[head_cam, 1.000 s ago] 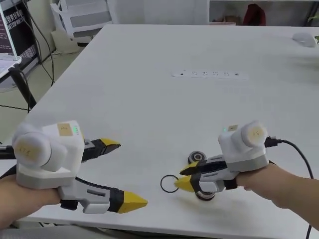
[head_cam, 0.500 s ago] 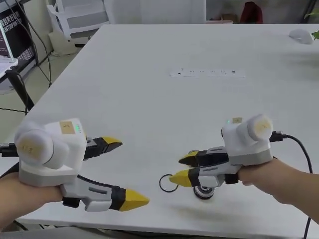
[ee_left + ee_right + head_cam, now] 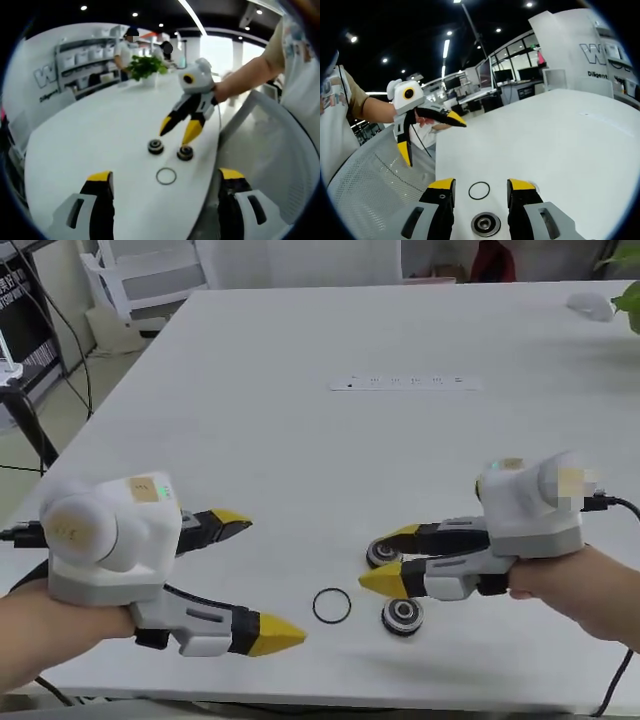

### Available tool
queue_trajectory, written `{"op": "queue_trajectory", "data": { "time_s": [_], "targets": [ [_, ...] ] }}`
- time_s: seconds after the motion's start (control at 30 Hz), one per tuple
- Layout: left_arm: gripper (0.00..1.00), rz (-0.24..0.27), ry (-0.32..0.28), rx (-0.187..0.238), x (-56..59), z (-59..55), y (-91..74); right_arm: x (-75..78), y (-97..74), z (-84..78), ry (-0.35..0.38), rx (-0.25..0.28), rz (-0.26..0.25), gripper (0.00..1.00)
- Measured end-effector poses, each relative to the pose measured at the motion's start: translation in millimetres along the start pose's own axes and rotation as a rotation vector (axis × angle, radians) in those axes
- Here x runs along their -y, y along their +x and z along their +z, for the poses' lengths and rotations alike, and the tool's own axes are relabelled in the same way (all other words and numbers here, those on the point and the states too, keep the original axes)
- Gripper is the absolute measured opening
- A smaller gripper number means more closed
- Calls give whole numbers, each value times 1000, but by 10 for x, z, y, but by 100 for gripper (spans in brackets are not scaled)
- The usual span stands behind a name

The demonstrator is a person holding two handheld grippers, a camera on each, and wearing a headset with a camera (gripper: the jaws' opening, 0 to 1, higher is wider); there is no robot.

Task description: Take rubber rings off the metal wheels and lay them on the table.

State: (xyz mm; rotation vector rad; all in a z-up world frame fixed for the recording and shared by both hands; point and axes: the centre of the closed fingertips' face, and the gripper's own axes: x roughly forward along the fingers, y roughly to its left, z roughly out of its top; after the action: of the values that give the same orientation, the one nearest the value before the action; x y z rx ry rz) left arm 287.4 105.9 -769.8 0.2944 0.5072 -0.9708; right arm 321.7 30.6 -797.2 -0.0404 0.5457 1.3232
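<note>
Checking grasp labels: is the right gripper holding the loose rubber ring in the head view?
No, the rubber ring lies flat on the table, apart from the right gripper, whose jaws stand open.

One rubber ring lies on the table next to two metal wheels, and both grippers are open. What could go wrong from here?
1. The near wheel sits close to the front edge of the table. A nudge from the open right gripper might push it off.
2. The rubber ring lies loose just beside that wheel, not touching it. Jaws reaching for the wheel could catch or drag the ring.
</note>
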Motion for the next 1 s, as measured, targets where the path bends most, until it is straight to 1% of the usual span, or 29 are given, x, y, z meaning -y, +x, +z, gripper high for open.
{"op": "queue_trajectory", "data": {
  "time_s": [0.13,0.23,0.43,0.6,0.8,1.0],
  "targets": [
    [86,-11,7,1,14,45,55,30,-86,-34,-1,3,-16,39],
    [86,-19,18,3,36,83,102,25,-151,-60,-5,3,-27,40],
    [85,-41,33,-1,81,118,209,12,-238,-82,-4,9,-42,40],
    [84,-53,36,-4,98,137,290,58,-318,-139,3,11,-61,41],
    [83,-67,32,-8,108,137,375,71,-361,-225,5,3,-71,41],
    [81,-72,10,-4,77,127,458,46,-373,-309,8,-12,-71,40]
  ]
}}
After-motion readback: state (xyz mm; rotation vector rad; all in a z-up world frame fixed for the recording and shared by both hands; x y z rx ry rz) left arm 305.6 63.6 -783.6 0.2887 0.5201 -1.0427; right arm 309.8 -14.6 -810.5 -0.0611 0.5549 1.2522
